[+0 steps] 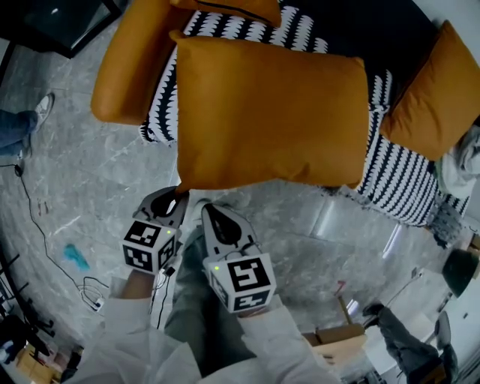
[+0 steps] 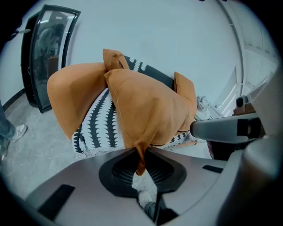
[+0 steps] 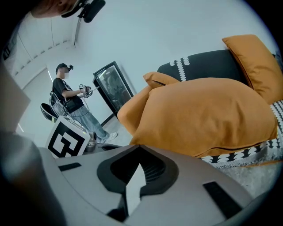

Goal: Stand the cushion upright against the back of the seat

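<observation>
While the big orange cushion (image 1: 270,112) is still lying flat, I'd say this job has basically only just got going. It's stretched across the seat (image 1: 405,180) with the black-and-white cover, and its front edge hangs out over the grey floor (image 1: 90,187) towards the person.

The left claw (image 1: 178,196) is clenched on the near left corner of the cushion. In the left gripper view you can see the pads (image 2: 126,170) pinching a little tail of orange fabric between them. The right claw (image 1: 208,211) is just beside it, tips together with nothing in them, and the cushion's edge sits just past it in the right gripper view.

So what's done: one corner is grabbed. What's left is pretty much everything else, as far as I can judge. The cushion has to be tipped up onto an edge, pushed back, and leaned on the dark backrest (image 1: 360,22), somewhere between the two smaller orange pillows (image 1: 427,97) at the ends. The right claw probably needs its own grip first.
</observation>
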Available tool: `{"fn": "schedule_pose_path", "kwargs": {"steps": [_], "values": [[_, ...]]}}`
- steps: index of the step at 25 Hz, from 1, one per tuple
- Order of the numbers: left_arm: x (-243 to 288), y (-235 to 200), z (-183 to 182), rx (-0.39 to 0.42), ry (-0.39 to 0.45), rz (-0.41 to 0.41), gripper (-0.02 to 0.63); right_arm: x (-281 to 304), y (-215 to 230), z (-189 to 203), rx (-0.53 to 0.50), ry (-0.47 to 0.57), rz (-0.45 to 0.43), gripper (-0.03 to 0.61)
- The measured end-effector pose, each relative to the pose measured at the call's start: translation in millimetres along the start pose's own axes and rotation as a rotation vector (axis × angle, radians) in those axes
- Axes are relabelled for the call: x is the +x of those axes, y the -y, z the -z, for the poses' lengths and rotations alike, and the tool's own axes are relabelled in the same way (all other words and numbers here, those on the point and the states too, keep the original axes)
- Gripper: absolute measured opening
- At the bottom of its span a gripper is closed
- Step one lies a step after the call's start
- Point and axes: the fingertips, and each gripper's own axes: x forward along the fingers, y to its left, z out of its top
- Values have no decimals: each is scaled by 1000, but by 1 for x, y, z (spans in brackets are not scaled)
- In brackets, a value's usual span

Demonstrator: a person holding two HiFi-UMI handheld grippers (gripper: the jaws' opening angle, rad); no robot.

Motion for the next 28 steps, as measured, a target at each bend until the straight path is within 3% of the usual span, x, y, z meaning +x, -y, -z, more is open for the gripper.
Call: {"fn": "schedule_pose_path", "kwargs": {"steps": [9, 23, 28], "values": [[-25, 26, -25, -15, 1, 16, 41, -34, 4, -35, 7, 73, 44, 12], [-79, 115, -94, 87, 40, 130, 37, -123, -9, -109, 0, 218, 106, 12], [-100, 152, -127, 162, 82, 167, 35, -162, -9, -133, -5, 284, 142, 12]]}}
